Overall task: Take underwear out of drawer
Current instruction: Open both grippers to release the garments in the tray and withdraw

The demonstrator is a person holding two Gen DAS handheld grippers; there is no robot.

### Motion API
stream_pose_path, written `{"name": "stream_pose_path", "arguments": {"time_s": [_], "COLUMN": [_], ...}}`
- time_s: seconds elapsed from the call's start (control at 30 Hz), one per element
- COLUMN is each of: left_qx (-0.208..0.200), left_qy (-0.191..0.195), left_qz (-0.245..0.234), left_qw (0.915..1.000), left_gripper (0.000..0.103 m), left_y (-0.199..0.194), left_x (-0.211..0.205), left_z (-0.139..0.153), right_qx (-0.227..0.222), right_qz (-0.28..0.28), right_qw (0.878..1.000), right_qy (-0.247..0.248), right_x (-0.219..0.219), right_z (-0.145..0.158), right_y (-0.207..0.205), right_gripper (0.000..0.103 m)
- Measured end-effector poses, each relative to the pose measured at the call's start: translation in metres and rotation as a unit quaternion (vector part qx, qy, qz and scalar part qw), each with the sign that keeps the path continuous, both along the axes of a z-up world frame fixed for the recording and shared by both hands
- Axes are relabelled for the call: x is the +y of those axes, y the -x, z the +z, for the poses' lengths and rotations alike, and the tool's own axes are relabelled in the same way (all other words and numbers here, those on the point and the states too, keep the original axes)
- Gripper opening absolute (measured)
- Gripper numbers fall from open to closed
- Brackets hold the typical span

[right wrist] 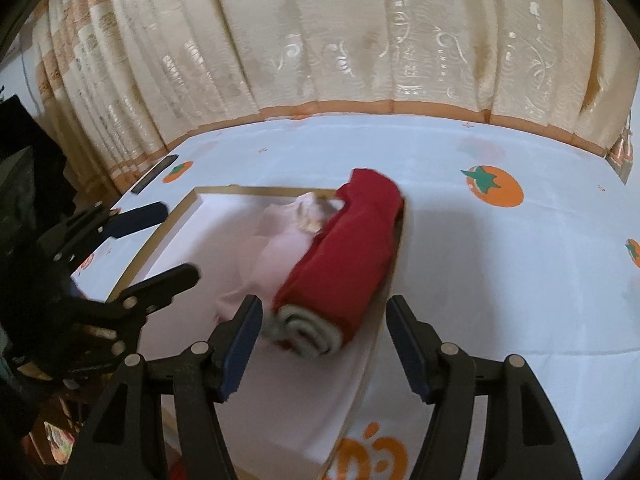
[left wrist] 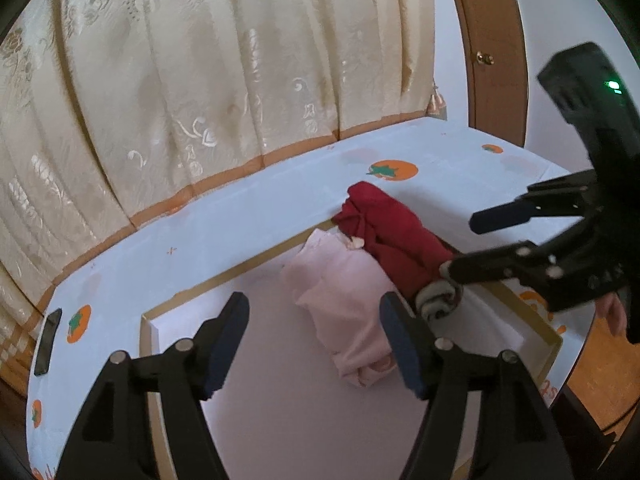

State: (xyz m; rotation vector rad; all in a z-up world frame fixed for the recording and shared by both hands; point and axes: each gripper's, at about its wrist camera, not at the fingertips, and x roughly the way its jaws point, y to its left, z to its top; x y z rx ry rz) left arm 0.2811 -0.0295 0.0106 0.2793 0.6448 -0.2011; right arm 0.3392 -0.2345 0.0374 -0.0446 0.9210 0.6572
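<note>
Cream curtains [right wrist: 320, 40] back a desk [right wrist: 500, 280] under a white persimmon-print cloth. Both underwear rolls, red [right wrist: 344, 256] and pink [left wrist: 344, 300], lie in the shallow drawer [right wrist: 176, 240]; neither is out yet. Left gripper [left wrist: 314, 340] and right gripper [right wrist: 322, 344] hover with jaws apart, holding nothing. A brown door [left wrist: 492, 60] stands beyond.

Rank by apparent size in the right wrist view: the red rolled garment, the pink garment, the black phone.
1. red rolled garment, though nearest the camera
2. pink garment, partly hidden behind the red one
3. black phone, smallest, farthest away
</note>
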Motion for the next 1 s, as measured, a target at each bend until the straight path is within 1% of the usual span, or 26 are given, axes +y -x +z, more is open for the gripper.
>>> {"name": "stream_pose_path", "arguments": {"time_s": [0.13, 0.27, 0.37, 0.5, 0.67, 1.0], "left_qx": [0.0, -0.002, -0.008, -0.007, -0.006, -0.019], "left_qy": [0.011, 0.027, 0.036, 0.047, 0.06, 0.074], "left_qz": [0.006, 0.01, 0.011, 0.011, 0.009, -0.003], "left_qw": [0.9999, 0.9996, 0.9992, 0.9988, 0.9981, 0.9971], "left_gripper": [0.069, 0.069, 0.07, 0.07, 0.07, 0.07], "left_y": [0.006, 0.017, 0.028, 0.041, 0.053, 0.095], "left_x": [0.008, 0.019, 0.028, 0.035, 0.038, 0.034], "left_z": [0.001, 0.006, 0.01, 0.01, 0.011, 0.013], "right_qx": [-0.009, -0.029, -0.027, -0.023, -0.019, -0.02], "right_qz": [0.01, 0.027, 0.036, 0.045, 0.052, 0.064], "right_qw": [1.0, 0.999, 0.999, 0.999, 0.998, 0.998], "right_qy": [-0.003, 0.017, 0.006, 0.008, 0.019, 0.001], "right_x": [0.005, 0.017, 0.02, 0.025, 0.032, 0.036], "right_z": [0.005, 0.009, 0.009, 0.003, -0.003, -0.001], "right_y": [0.018, 0.038, 0.053, 0.07, 0.084, 0.127], "right_gripper": [0.067, 0.067, 0.067, 0.067, 0.067, 0.067]}}
